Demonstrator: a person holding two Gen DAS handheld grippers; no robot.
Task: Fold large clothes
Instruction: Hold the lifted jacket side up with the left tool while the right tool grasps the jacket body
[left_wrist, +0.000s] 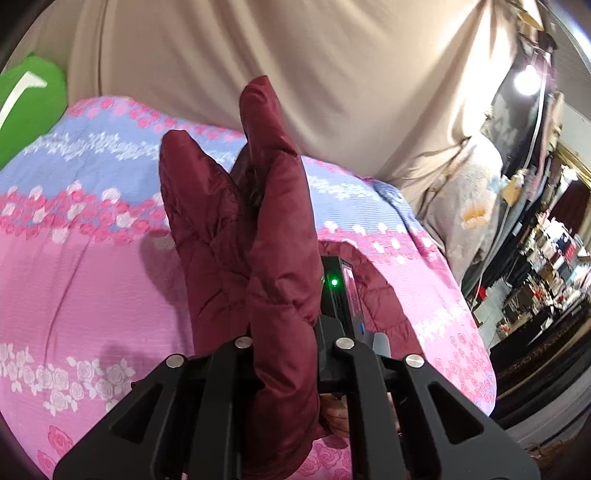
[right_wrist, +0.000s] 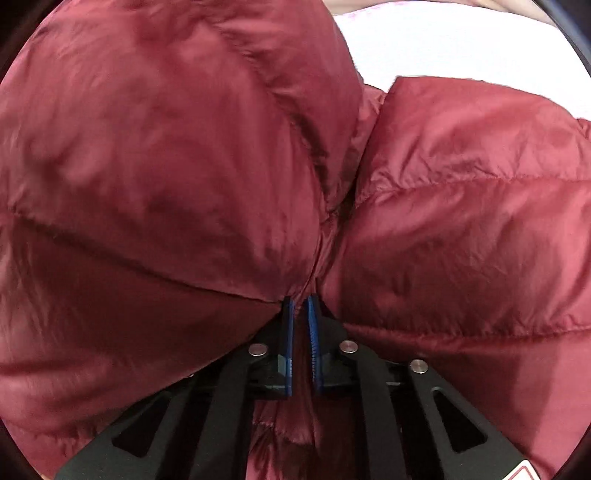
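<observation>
There was one big dark red puffy jacket (left_wrist: 255, 236). It was held up over a bed with a pink and blue flower sheet (left_wrist: 85, 258). In the left wrist view a long puffy part stuck up toward 12 o'clock. More of the jacket lay on the bed at about 3 o'clock.

The jacket looked soft, squishy and light, like a pillow. Its shiny cloth looked slippery, so it might slide out of a weak pinch. It would flop and bend, not stay stiff. I think a good place to hold was a seam or an edge, where the cloth was thin and flat. The fat puffs would be hard to pinch.

The left hand-held gripper (left_wrist: 284, 369) was closed tight on a fold of the jacket, and the cloth hid its tips. The right hand-held gripper (right_wrist: 300, 306) was closed too. Its two blue pads (right_wrist: 314, 332) pinched a thin crease of the jacket between two big puffs.

I counted one jacket, one bed, two hand-held grippers, and one green thing (left_wrist: 29, 107) at 10 o'clock. A tan cloth (left_wrist: 258, 55) hung behind the bed at 12 o'clock.
</observation>
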